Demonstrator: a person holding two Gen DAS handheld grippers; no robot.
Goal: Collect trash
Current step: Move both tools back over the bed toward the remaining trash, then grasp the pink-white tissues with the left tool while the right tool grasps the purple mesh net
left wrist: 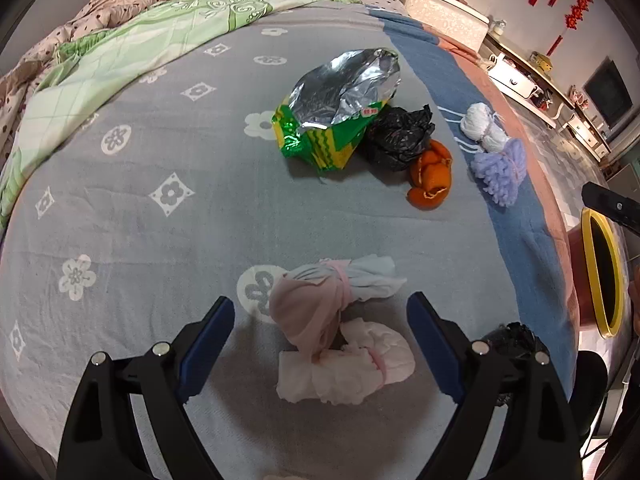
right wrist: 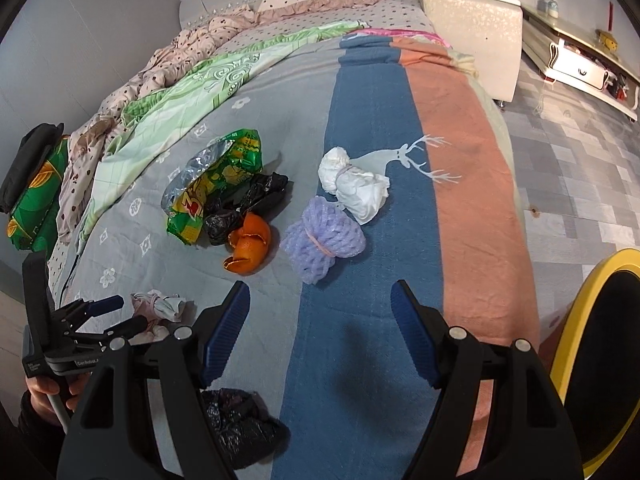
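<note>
Trash on the bed (left wrist: 160,240): pink-white rag bundle (left wrist: 340,332) lying between the wide-open, empty left claw (left wrist: 320,344); snack bag (left wrist: 332,116), black bag (left wrist: 400,136) and orange peel (left wrist: 432,176) clustered beyond. Right claw (right wrist: 320,332) open, empty, over the blue stripe, purple netting (right wrist: 324,240) just ahead. Yellow-rimmed bin (right wrist: 576,320) beside the bed.

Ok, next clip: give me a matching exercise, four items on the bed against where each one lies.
Items:
1. orange peel
2. purple foam net
3. pink and white cloth bundle
4. snack bag

Places:
A. between the open fingers of the left gripper
B. on the blue stripe
C. against the black plastic bag, nearer the camera
D. farthest left of the pile

Pairs: 1-C, 2-B, 3-A, 4-D
</note>
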